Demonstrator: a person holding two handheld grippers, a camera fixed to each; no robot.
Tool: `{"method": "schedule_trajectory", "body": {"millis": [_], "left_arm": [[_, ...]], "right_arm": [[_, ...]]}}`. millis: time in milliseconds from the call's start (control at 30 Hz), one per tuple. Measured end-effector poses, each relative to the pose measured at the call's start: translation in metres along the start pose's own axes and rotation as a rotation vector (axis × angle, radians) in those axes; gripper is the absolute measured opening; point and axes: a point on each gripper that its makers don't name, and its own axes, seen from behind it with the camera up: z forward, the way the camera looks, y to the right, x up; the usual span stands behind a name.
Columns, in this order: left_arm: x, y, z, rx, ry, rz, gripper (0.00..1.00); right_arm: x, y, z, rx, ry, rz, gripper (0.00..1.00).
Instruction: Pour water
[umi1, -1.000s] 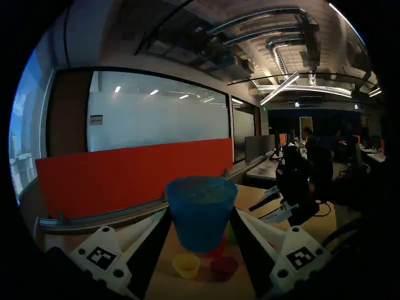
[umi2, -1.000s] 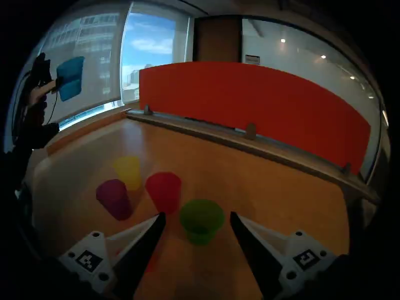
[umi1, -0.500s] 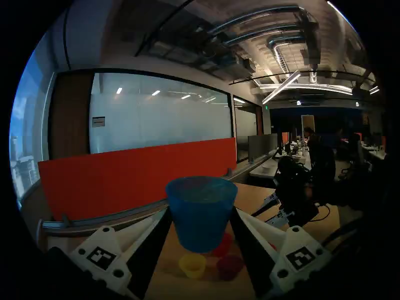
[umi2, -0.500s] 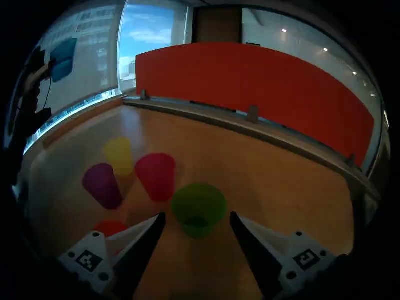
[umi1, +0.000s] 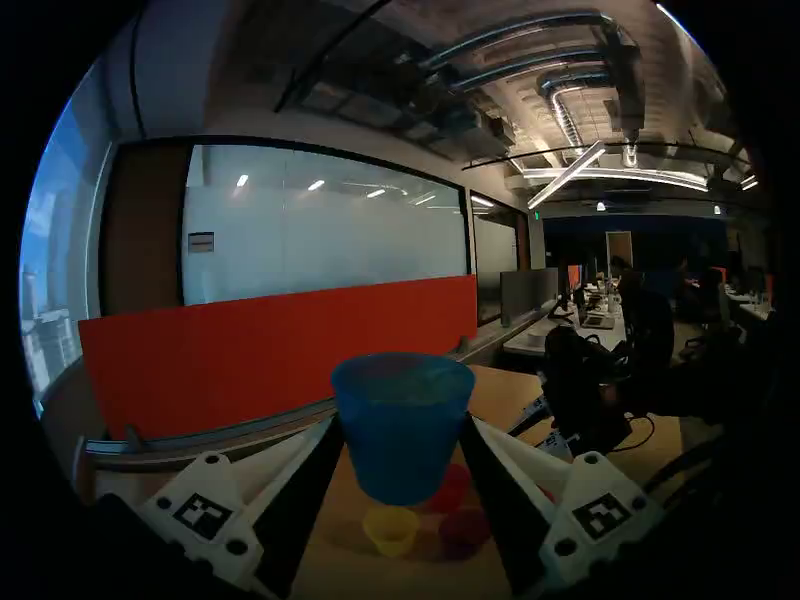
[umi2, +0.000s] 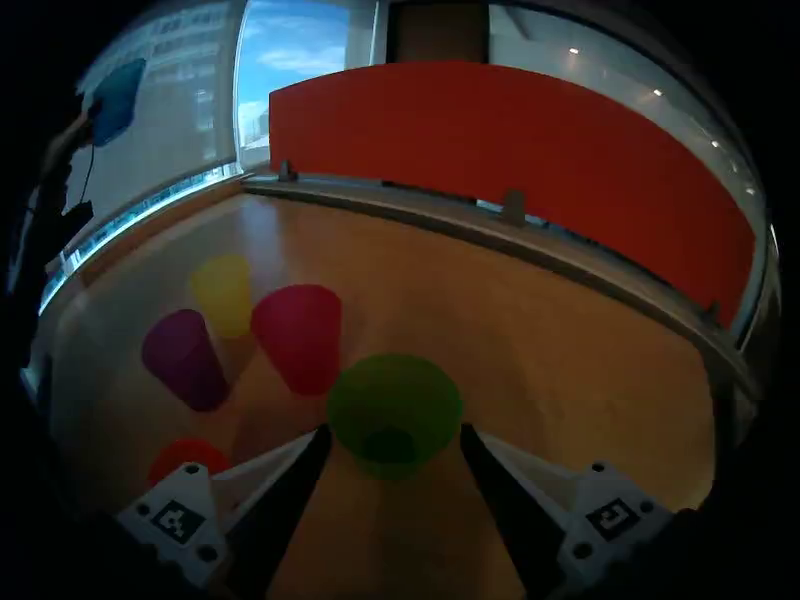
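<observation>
My left gripper (umi1: 402, 428) is shut on an upright blue cup (umi1: 403, 450), held high above the wooden table (umi1: 500, 385). Below it stand a yellow cup (umi1: 390, 528), a red cup (umi1: 447, 487) and a purple cup (umi1: 463, 528). In the right gripper view, my right gripper (umi2: 393, 437) is open low over the table (umi2: 570, 330), with a green cup (umi2: 393, 410) standing between its fingertips, its rim close to both. The blue cup (umi2: 113, 86) appears far off at upper left. The right gripper (umi1: 550, 425), held by a dark hand, appears beyond the blue cup.
Left of the green cup stand a pink-red cup (umi2: 297, 335), a yellow cup (umi2: 223, 290), a purple cup (umi2: 183, 357) and a low orange-red cup (umi2: 185, 458). A red divider panel (umi2: 520, 140) on a rail edges the table's far side. Windows line the left.
My right gripper has moved forward, so the green cup now sits between its fingertips. The left gripper keeps the blue cup held up, nearly still.
</observation>
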Motion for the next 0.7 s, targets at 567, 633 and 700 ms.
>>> {"method": "schedule_trajectory", "body": {"millis": [567, 633, 700], "left_arm": [[-0.004, -0.008, -0.006, 0.018, -0.012, 0.001, 0.81], [-0.004, -0.008, -0.006, 0.019, -0.013, 0.003, 0.81], [-0.005, -0.008, -0.006, 0.020, -0.015, 0.004, 0.81]], "right_arm": [[0.004, 0.007, 0.020, -0.005, 0.008, 0.018, 1.00], [0.005, 0.007, 0.020, -0.006, 0.009, 0.017, 1.00], [0.006, 0.007, 0.020, -0.005, 0.011, 0.017, 1.00]]}}
